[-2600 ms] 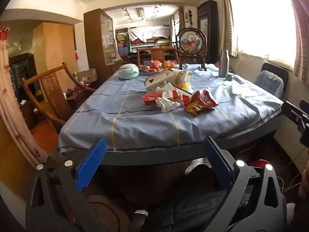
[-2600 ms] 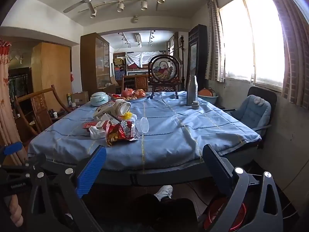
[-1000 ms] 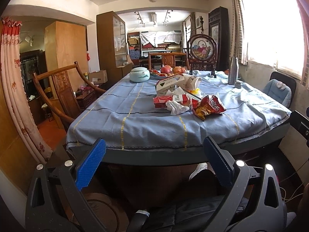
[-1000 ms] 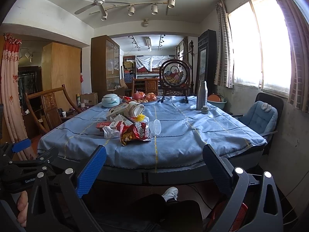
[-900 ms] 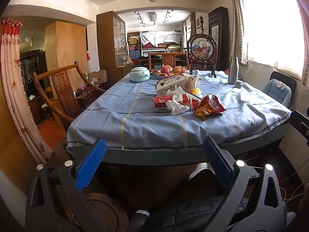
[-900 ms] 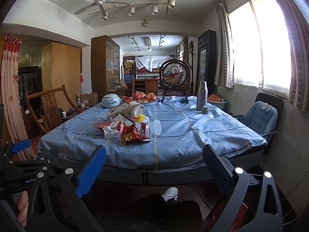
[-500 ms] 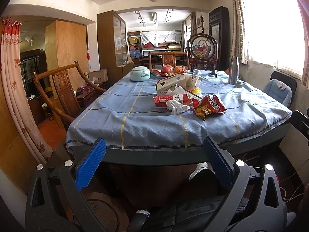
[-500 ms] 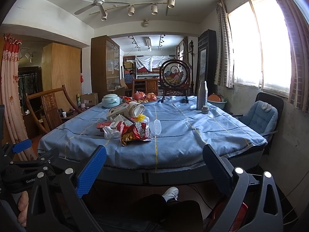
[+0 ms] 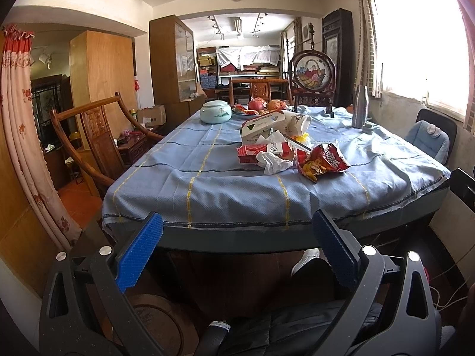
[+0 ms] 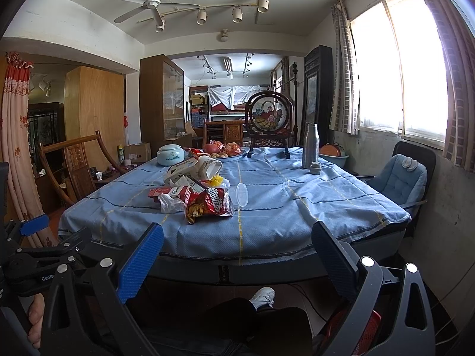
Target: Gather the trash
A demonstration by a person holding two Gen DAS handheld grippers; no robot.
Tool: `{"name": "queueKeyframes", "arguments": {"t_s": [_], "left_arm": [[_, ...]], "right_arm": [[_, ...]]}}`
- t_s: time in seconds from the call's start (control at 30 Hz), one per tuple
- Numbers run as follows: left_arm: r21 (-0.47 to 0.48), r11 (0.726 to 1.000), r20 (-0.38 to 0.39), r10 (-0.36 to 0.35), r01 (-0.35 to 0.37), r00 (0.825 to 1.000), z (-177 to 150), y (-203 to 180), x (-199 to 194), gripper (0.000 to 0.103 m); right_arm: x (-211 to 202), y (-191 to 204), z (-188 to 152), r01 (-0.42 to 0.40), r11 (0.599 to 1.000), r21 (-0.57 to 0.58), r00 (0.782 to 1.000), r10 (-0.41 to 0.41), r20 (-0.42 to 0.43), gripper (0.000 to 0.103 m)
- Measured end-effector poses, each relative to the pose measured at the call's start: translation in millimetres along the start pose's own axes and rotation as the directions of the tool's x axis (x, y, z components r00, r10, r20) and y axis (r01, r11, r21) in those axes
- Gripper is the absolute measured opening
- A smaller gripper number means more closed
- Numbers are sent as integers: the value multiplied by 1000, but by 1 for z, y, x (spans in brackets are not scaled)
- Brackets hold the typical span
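A heap of trash lies mid-table on the blue tablecloth (image 9: 207,184): a red snack bag (image 9: 322,163) (image 10: 207,204), a crumpled white tissue (image 9: 271,161) (image 10: 169,201), a red and white carton (image 9: 261,149) (image 10: 166,191), a white box (image 9: 261,126), a tipped paper cup (image 10: 207,169) and a clear plastic lid (image 10: 242,195). My left gripper (image 9: 237,234) is open and empty, below the table's near edge. My right gripper (image 10: 237,240) is open and empty, also short of the near edge.
A pale green lidded jar (image 9: 215,112), a fruit plate (image 10: 222,149) and a steel bottle (image 10: 310,145) stand farther back. A wooden chair (image 9: 98,136) is left of the table, a blue cushioned chair (image 10: 397,175) right. A red bin (image 10: 362,335) sits on the floor.
Both grippers have risen slightly over the last few seconds and now hold nearly still. The jaws stay open. Nothing on the table has moved.
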State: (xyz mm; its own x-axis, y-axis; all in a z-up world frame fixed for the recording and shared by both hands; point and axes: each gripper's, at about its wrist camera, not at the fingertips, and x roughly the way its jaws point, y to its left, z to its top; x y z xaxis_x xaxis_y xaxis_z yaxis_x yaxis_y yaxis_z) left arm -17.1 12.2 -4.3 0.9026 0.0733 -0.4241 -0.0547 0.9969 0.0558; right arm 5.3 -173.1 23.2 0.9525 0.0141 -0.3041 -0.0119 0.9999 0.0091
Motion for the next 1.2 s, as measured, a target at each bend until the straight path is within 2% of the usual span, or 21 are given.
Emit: {"name": "queueKeyframes", "arguments": {"t_s": [0.27, 0.83, 1.2], "left_arm": [[-2, 1000, -6, 1, -1, 1000, -2, 0, 2, 96], [-4, 1000, -83, -9, 9, 997, -9, 0, 28, 96], [-34, 999, -183, 16, -23, 983, -17, 17, 77, 96]], "right_arm": [[0, 0, 0, -4, 1000, 4, 1000, 4, -4, 98], [18, -8, -10, -2, 999, 32, 999, 4, -39, 98], [62, -30, -34, 3, 996, 94, 989, 11, -147, 98]]}}
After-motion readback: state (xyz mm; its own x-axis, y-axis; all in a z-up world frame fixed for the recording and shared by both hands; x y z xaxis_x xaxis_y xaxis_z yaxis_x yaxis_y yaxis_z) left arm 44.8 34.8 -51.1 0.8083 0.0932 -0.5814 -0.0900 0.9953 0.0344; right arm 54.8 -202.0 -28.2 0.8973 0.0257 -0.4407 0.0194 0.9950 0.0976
